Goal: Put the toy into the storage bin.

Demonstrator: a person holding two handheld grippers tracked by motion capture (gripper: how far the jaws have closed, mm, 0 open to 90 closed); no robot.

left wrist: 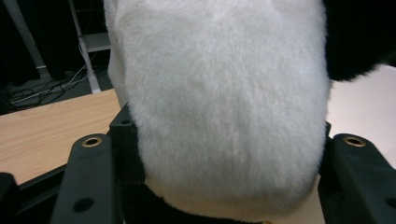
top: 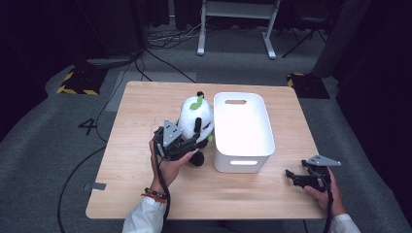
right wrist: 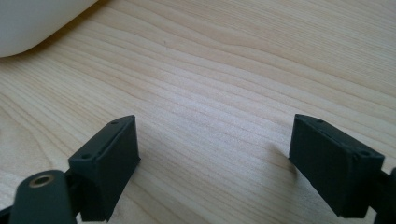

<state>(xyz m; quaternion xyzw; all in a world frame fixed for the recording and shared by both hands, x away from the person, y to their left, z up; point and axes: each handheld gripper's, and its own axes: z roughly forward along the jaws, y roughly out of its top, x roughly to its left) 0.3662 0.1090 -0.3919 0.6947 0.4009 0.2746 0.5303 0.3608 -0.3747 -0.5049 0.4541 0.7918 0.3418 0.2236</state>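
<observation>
A white plush toy (top: 196, 115) with black limbs and a green leaf on its head stands near the middle of the wooden table (top: 141, 111), just left of a white plastic bin (top: 241, 165). My left gripper (top: 197, 136) comes at it from the near side, and its jaws are shut on the toy's lower body. In the left gripper view the white fur (left wrist: 219, 107) bulges between the two black jaws and hides their tips. My right gripper (top: 296, 178) rests low near the table's front right, open with bare wood between its fingers (right wrist: 109, 158).
The bin is empty and has handle slots at both ends; its corner (right wrist: 32, 23) appears in the right gripper view. Beyond the table lie grey floor, loose cables (top: 160, 39), white desk legs (top: 201, 29) and yellow-black floor markers (top: 77, 82).
</observation>
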